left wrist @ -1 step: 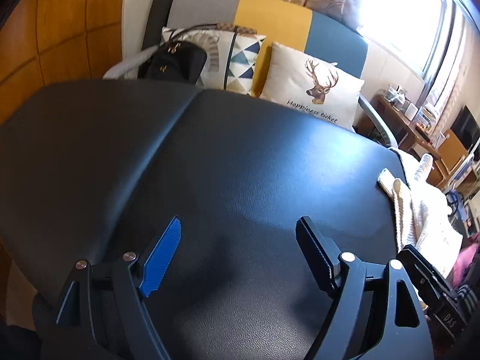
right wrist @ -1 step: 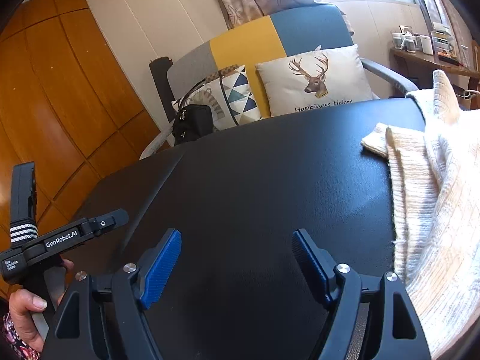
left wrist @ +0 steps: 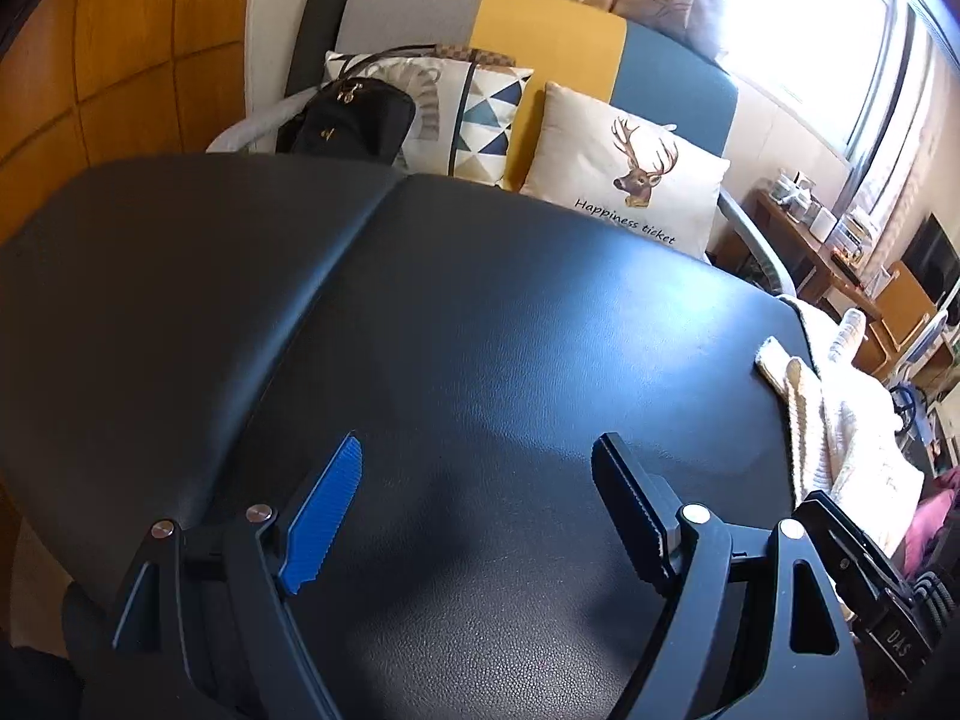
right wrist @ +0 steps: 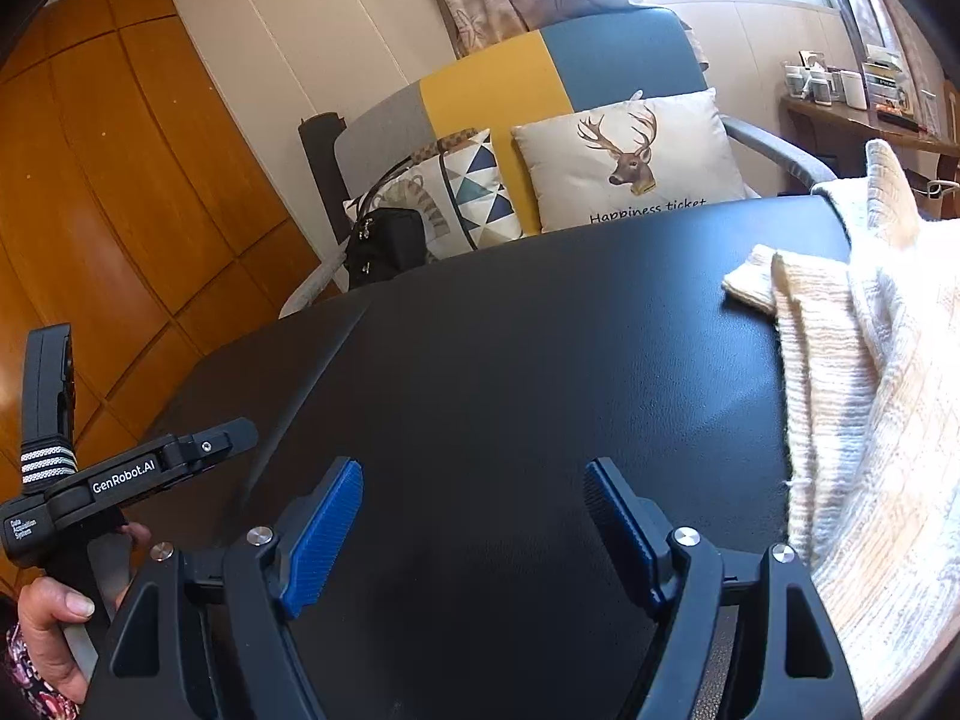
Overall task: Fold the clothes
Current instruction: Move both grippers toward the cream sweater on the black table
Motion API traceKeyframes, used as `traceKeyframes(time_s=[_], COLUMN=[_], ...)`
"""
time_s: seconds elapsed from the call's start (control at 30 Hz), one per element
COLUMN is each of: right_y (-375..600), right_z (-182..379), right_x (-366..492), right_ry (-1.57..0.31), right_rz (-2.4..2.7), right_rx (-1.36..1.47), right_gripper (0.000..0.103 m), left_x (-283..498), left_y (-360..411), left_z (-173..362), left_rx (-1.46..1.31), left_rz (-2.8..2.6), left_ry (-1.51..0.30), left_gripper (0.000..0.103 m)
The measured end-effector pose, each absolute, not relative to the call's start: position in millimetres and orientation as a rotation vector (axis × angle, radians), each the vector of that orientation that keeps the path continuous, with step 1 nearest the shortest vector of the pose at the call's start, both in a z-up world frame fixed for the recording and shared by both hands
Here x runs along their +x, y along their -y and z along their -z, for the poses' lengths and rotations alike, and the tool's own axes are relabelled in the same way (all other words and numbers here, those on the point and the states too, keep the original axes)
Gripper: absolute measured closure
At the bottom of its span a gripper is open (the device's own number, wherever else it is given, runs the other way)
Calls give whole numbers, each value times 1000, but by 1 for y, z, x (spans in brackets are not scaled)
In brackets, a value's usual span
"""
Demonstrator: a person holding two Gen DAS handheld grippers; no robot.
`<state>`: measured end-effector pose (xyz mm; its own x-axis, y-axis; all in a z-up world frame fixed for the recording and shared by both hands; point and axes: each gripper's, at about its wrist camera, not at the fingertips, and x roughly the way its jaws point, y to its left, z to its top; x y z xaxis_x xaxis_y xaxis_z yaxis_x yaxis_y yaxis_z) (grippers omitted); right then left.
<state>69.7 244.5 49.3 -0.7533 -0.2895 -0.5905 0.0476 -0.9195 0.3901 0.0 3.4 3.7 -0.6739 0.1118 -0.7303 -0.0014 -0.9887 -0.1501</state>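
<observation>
Both grippers, left (left wrist: 477, 495) and right (right wrist: 474, 516), gape wide and hold nothing above a black table (right wrist: 510, 360).
Cream sweater (right wrist: 870, 408) lies lengthwise along the table's right edge, nearer the right gripper.

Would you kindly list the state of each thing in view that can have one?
left tool: open, empty, above the table.
right tool: open, empty, above the table.
cream knit sweater: unfolded, bunched at the table's right edge, ungrasped.
black table: bare in the middle.
black handbag: upright on the sofa, looks closed.
deer cushion: upright against the sofa back.
</observation>
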Motion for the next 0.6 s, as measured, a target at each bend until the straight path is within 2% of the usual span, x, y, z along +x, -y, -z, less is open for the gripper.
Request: traceKeyframes(time_s=[0.13,0.27,0.33,0.6], right_y=[-247,-251,-252,-262], right_z=[-47,-45,-44,-43], right_x=[65,60,58,51], right_ry=[508,487,475,454], right_rz=[2753,2775,2787,2837], right_rx=[1034,1061,1075,1136], right_gripper=[25,25,25,25], left_x=[2,20,17,25], left_y=[-24,-51,-49,-59], left_z=[-20,-32,-30,-34], left_rx=[-1181,-1131,-1193,-1192], left_rz=[-2895,-2936,-2889,-2848], left_ry=[28,-61,48,105], left_gripper=[21,21,21,21])
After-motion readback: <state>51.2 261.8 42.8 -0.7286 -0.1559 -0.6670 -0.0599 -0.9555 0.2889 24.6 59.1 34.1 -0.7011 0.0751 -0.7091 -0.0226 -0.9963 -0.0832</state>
